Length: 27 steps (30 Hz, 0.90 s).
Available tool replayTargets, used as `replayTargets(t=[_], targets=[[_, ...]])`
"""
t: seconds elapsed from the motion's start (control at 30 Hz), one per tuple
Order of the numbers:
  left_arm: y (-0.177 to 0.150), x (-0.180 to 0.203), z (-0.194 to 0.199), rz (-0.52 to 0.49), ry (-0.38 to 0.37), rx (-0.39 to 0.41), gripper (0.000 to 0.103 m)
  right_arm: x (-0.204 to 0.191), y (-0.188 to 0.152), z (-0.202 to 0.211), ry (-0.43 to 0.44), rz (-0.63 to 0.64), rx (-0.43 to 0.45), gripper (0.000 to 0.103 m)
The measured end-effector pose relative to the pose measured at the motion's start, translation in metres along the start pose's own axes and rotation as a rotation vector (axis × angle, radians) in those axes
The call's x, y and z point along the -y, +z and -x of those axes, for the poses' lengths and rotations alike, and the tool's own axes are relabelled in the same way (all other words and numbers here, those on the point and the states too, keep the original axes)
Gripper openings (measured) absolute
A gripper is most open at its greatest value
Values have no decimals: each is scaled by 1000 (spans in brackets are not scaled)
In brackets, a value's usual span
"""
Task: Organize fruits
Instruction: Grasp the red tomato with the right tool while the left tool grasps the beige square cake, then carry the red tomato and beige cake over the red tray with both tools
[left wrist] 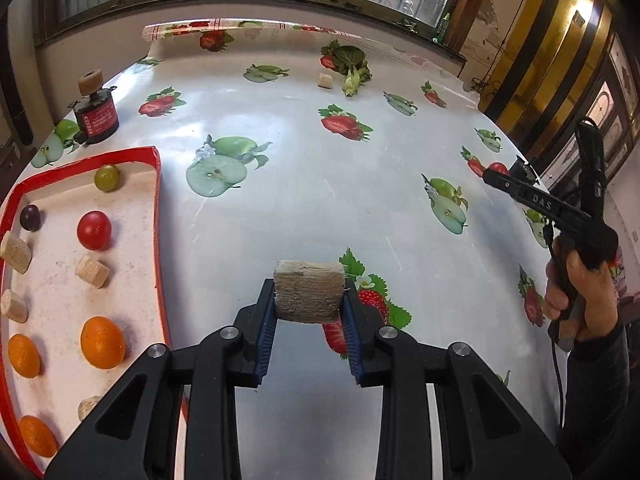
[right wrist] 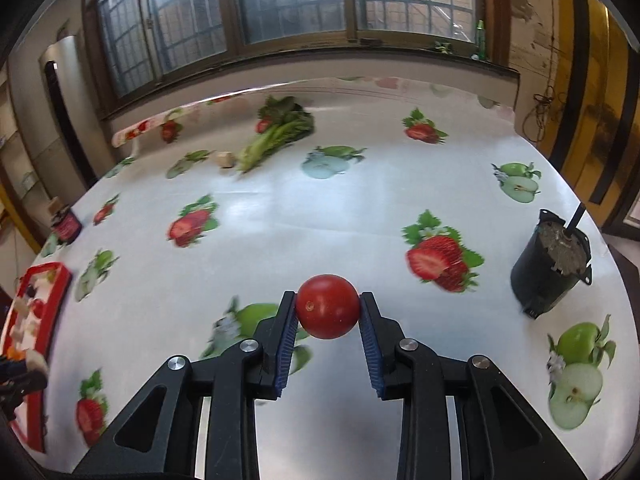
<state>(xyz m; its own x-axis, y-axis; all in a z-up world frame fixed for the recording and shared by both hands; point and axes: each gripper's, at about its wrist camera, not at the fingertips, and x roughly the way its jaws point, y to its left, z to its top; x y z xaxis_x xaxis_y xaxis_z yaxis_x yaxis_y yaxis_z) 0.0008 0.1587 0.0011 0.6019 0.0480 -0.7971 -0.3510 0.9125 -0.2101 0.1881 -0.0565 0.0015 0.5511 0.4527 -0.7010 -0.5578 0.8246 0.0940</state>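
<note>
My left gripper (left wrist: pixel 309 300) is shut on a beige cork-like block (left wrist: pixel 309 291) and holds it above the table, just right of the red-rimmed tray (left wrist: pixel 157 216). The tray holds a green grape (left wrist: pixel 107 178), a dark grape (left wrist: pixel 30 217), a red tomato (left wrist: pixel 94 230), three oranges (left wrist: pixel 102 342) and several beige blocks (left wrist: pixel 92 271). My right gripper (right wrist: pixel 328 312) is shut on a red tomato (right wrist: pixel 328 306) above the table; it also shows at the right of the left wrist view (left wrist: pixel 500 172). The tray also shows far left in the right wrist view (right wrist: pixel 52 300).
A leafy green vegetable (left wrist: pixel 352 65) and a small beige block (left wrist: pixel 325 80) lie at the table's far side. A black-and-red jar with a cork (left wrist: pixel 98 114) stands behind the tray. A black motor-like can (right wrist: pixel 548 264) stands at the table's right edge.
</note>
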Motion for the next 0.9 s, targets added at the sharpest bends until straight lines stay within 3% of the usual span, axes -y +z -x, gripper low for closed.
replayTargets(t=[0.27, 0.5, 0.9], targets=[[-17, -17, 37, 23, 48, 59, 28, -89, -35, 63, 207, 80, 15, 32], [-39, -33, 62, 45, 94, 88, 28, -154, -59, 86, 289, 178, 4, 31], [-63, -73, 91, 113, 165, 129, 28, -230, -85, 102, 415, 267, -25, 31]])
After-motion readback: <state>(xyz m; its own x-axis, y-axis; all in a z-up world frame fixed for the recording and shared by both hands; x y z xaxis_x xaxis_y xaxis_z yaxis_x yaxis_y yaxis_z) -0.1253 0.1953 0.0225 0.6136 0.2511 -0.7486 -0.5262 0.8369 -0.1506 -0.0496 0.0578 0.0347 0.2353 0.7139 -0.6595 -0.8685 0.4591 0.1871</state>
